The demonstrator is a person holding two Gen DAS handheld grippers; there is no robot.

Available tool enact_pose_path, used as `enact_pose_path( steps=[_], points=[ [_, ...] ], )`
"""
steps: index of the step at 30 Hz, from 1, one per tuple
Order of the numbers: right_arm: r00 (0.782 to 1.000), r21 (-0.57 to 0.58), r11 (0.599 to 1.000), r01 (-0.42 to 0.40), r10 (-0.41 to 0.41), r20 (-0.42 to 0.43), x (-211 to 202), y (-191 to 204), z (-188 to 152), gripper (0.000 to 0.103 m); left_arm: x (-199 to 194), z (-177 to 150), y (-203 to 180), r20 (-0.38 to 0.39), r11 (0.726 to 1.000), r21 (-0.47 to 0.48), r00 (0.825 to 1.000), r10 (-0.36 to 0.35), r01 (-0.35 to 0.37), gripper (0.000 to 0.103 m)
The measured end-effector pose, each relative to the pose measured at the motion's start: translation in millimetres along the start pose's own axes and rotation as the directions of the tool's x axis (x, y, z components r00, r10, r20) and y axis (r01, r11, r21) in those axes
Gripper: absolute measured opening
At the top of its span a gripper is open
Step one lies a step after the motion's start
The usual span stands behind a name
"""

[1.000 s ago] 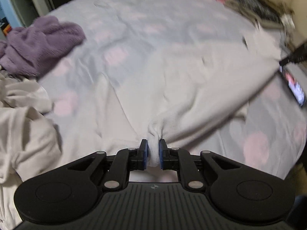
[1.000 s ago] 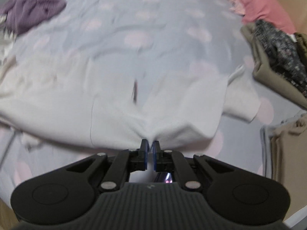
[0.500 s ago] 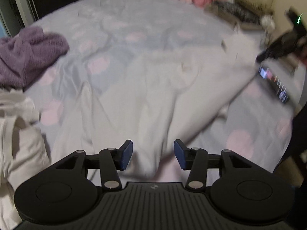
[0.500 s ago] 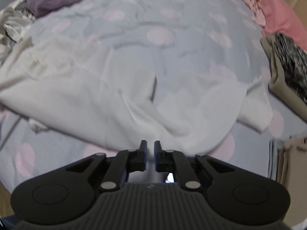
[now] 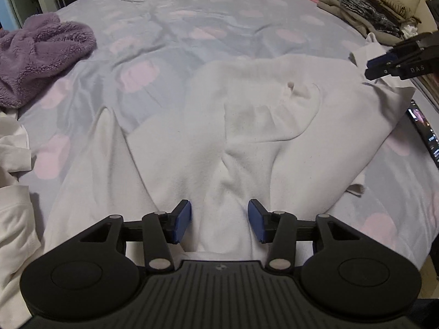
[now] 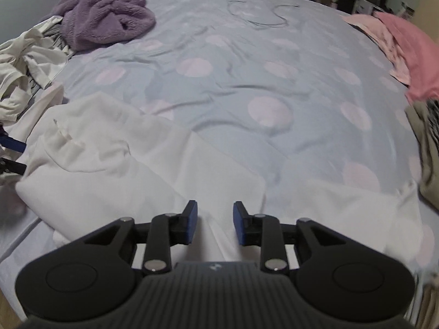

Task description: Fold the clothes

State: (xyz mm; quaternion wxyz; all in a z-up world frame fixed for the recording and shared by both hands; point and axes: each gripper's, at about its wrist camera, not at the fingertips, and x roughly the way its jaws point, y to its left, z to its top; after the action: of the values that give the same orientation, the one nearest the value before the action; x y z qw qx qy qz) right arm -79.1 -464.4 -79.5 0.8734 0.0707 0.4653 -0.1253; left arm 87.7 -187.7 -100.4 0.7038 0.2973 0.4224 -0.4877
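1. The left gripper [image 5: 219, 220] is angled steeply down over the near edge of a white garment [image 5: 247, 137]. Its jaws have just been closing slightly yet are held well apart, with a raised fold of the cloth between the blue pads but not pressed by them.
2. The right gripper [image 6: 214, 226] is tilted down over another part of the same white garment [image 6: 123, 170]. Its jaws have just been opening and are parted, with cloth lying under the gap, ungripped.
3. The garment is spread, crumpled, across the lower half of both views, on a pale blue bedsheet [image 5: 219, 33] dotted with pink circles.
4. At the right edge of the left view, the other gripper's black fingers are seen above the garment's far corner; contact with the cloth cannot be judged.
5. A dark object with a lit strip [image 5: 424, 134] is cut off at the right edge and cannot be identified.
6. A purple fleece [image 6: 104, 19] lies upper left, a white heap [image 6: 24, 63] is at the left edge, pink clothes [image 6: 406, 49] upper right, and a thin cord [image 6: 260, 13] near the top.
7. The room beyond is dark.
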Motion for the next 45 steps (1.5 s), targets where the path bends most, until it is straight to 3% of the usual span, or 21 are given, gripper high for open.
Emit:
enact_pose_path(
  steps=[2,7,8,11,12,14,15,22,26,34,36,38,39,40,45],
  points=[
    [1.0,-0.01,1.0,-0.009,0.009,-0.004,9,1,2,0.047,1,-2,-2,0.009,1.0,0.016,1.0,0.005,-0.005,0.045],
    [0.997,-0.012,1.0,-0.018,0.017,-0.081,35,0,-5,0.048,2,-4,0,0.023,1.0,-0.018,1.0,-0.007,0.007,0.045],
    [0.995,-0.008,1.0,-0.027,0.026,-0.096,39,0,-9,0.048,2,-5,-1,0.026,1.0,-0.018,1.0,-0.006,0.006,0.041],
    [0.995,-0.034,0.998,-0.044,0.041,-0.09,39,3,-16,0.039,0,-4,-9,0.029,1.0,0.011,0.999,0.014,-0.014,0.03],
    [0.994,-0.044,0.997,-0.058,0.053,-0.095,38,6,-16,0.023,0,-4,-12,0.029,0.999,0.023,0.999,0.027,-0.027,0.027],
    [0.995,-0.079,0.996,-0.051,0.044,-0.093,33,11,-15,0.017,-3,-4,-14,0.032,0.998,0.024,0.998,0.052,-0.052,0.015],
    [0.996,-0.106,0.994,-0.04,0.03,-0.088,30,14,-15,0.013,-5,-3,-14,0.035,0.998,0.015,0.998,0.06,-0.061,0.015],
    [0.998,-0.097,0.994,-0.045,0.04,-0.051,0,7,-7,0.011,-35,2,-7,0.091,0.995,-0.05,0.992,0.086,-0.081,0.01],
    [0.992,-0.137,0.988,-0.076,0.061,-0.109,-11,12,-10,0.01,-47,2,-12,0.101,0.996,-0.048,0.992,0.08,-0.076,0.003],
    [0.965,-0.24,0.961,-0.138,0.076,-0.252,-12,30,-33,0.011,-32,-12,-14,0.02,0.999,-0.004,0.999,0.033,-0.032,0.006],
    [0.973,-0.272,0.956,-0.114,0.052,-0.225,-12,33,-34,0.013,-31,-14,-11,0.019,1.0,-0.011,1.0,0.024,-0.023,0.016],
    [0.981,-0.268,0.958,-0.103,0.054,-0.185,-14,33,-30,0.022,-29,-16,-8,0.021,0.999,-0.022,0.999,0.033,-0.032,0.03],
    [0.984,-0.256,0.961,-0.103,0.061,-0.167,-15,33,-28,0.032,-27,-16,-7,0.021,0.999,-0.027,0.999,0.037,-0.036,0.032],
    [0.986,-0.246,0.964,-0.104,0.067,-0.152,-14,33,-25,0.034,-24,-16,-6,0.02,0.999,-0.031,0.999,0.031,-0.03,0.034],
    [0.99,-0.21,0.971,-0.111,0.089,-0.11,0,34,-15,0.035,-13,-15,-3,-0.013,0.999,-0.044,1.0,0.003,-0.004,0.036]
  ],
)
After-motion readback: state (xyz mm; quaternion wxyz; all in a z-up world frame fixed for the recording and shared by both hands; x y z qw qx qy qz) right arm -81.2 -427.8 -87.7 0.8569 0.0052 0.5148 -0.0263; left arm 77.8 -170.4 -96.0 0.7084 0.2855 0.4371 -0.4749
